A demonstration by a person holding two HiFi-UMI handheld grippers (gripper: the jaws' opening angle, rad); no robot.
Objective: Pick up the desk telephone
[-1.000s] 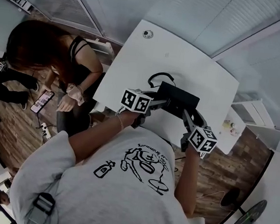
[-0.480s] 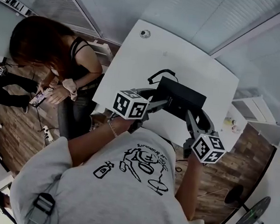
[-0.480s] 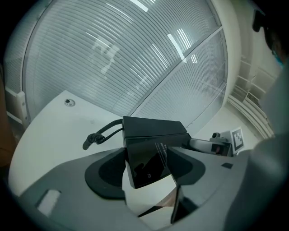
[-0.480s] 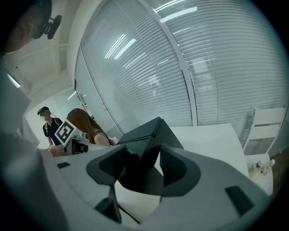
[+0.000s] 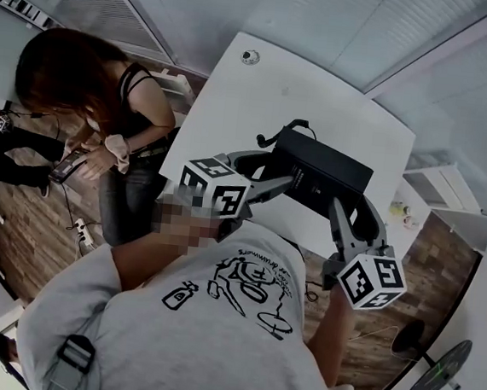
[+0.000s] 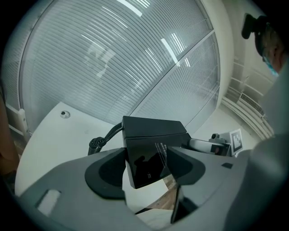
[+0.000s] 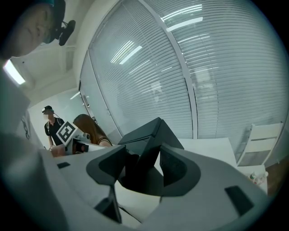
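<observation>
The black desk telephone (image 5: 321, 172) hangs lifted above the white table (image 5: 233, 120), its coiled cord (image 5: 275, 133) trailing off its far left end. My left gripper (image 5: 281, 181) is shut on the phone's left end; in the left gripper view the glossy black body (image 6: 149, 155) sits clamped between the jaws, cord (image 6: 101, 140) curling left. My right gripper (image 5: 337, 203) is shut on the phone's right end, and the right gripper view shows a black corner of the phone (image 7: 146, 149) wedged between its pads.
A seated person (image 5: 90, 98) with a handset is left of the table. A small round grommet (image 5: 251, 57) sits at the table's far corner. White shelving (image 5: 436, 196) stands at right, wood floor below. Blinds fill the far wall.
Both grippers have risen with the phone, lifting it off the table and toward the far right; the cord trails up with it.
</observation>
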